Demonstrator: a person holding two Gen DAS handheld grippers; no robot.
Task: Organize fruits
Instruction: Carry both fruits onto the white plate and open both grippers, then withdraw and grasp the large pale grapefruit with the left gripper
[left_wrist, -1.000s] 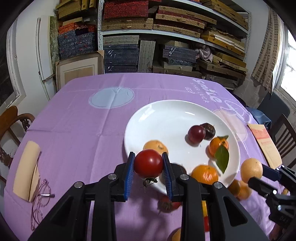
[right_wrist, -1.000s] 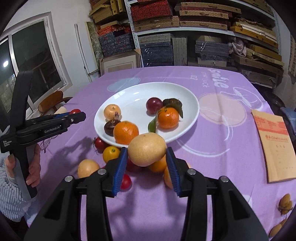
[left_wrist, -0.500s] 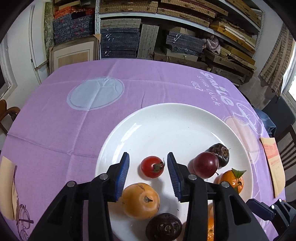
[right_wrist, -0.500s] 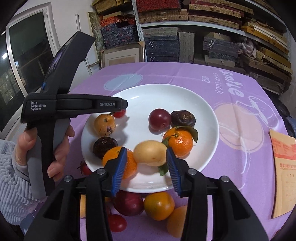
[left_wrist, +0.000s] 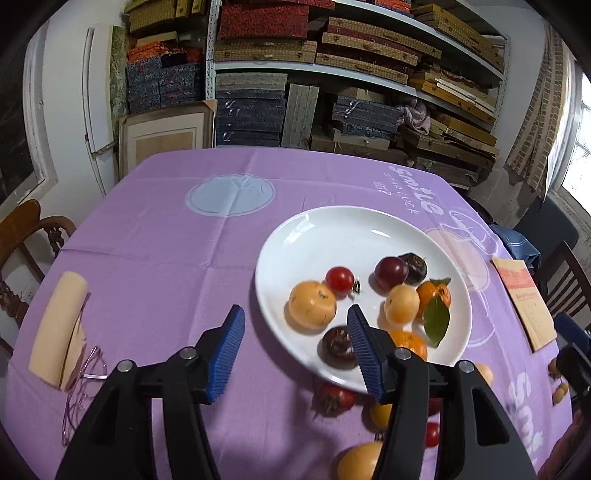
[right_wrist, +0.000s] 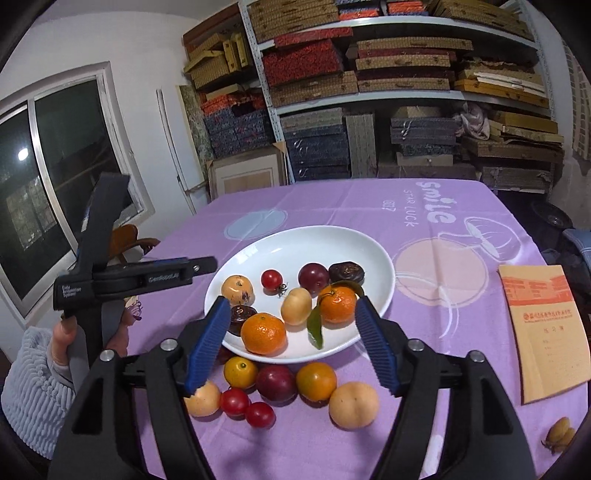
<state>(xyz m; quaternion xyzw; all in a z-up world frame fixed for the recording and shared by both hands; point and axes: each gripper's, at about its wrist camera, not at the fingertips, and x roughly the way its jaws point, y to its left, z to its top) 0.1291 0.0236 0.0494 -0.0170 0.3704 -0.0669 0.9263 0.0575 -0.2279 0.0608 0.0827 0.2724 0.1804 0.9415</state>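
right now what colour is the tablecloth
Purple tablecloth with pale circles and white lettering; clearest in the right wrist view.

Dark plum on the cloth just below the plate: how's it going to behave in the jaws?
The dark plum is round and glossy, so it probably slips or rolls if nudged off-centre. It sits tight between the yellow-orange fruit and the orange fruit, so they'd likely get bumped. Probably firm; squeeze gently.

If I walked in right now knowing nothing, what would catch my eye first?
Probably the white plate in the middle of the purple tablecloth, holding oranges, a plum and a small red tomato. Next, a cluster of loose fruit lies on the cloth just in front of it. Framing it all are the blue-padded right gripper, jaws apart and empty, and the left gripper in a hand.
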